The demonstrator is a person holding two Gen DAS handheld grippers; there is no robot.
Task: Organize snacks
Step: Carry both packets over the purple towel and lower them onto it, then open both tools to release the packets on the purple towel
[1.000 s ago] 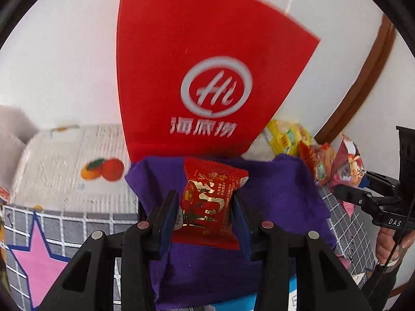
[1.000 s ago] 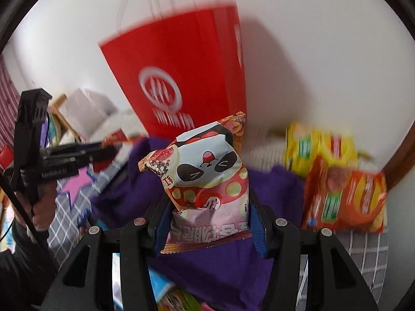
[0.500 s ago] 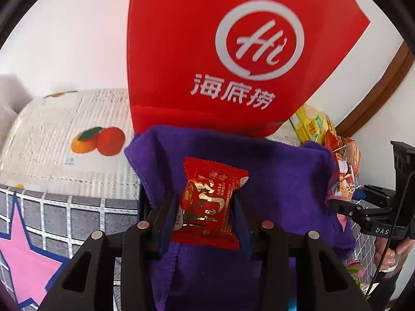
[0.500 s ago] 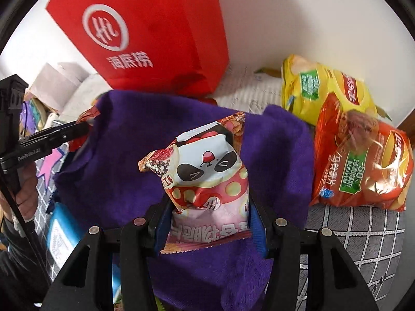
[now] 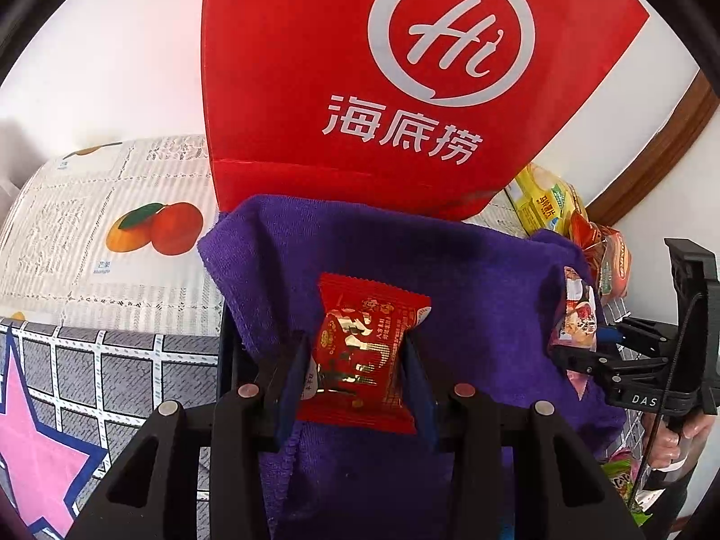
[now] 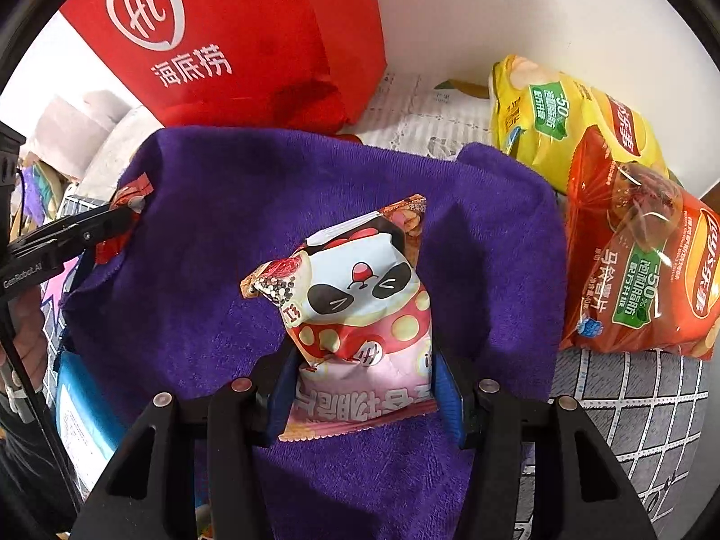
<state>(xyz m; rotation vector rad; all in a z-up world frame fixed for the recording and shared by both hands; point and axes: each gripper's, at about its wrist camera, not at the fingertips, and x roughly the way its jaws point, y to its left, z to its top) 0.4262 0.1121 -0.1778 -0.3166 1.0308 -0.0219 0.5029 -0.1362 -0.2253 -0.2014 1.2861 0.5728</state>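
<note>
Red paper bag (image 5: 360, 81) stands upright at the back edge of the table (image 5: 112, 369), against the wall; its mouth is out of frame. Purple towel (image 6: 225, 234) lies spread in front of it, touching its base. Two chip bags, yellow (image 6: 549, 121) and orange (image 6: 643, 270), lie overlapping at the towel's right edge. Left gripper (image 5: 357, 355): fingers closed part-way, clamped on a small red candy packet (image 5: 364, 346) held above the towel's left half. Right gripper (image 6: 364, 378): fingers likewise clamped on the lower part of a panda snack pouch (image 6: 360, 310), above the towel's middle (pouch top flops free). Judgement: both items are in transit, probably to the towel or the bag. Set each down flat, release only once it rests, and keep the two grippers apart. Open room: bare towel ahead of both; right edge crowded by chips, back edge blocked by the bag.
</note>
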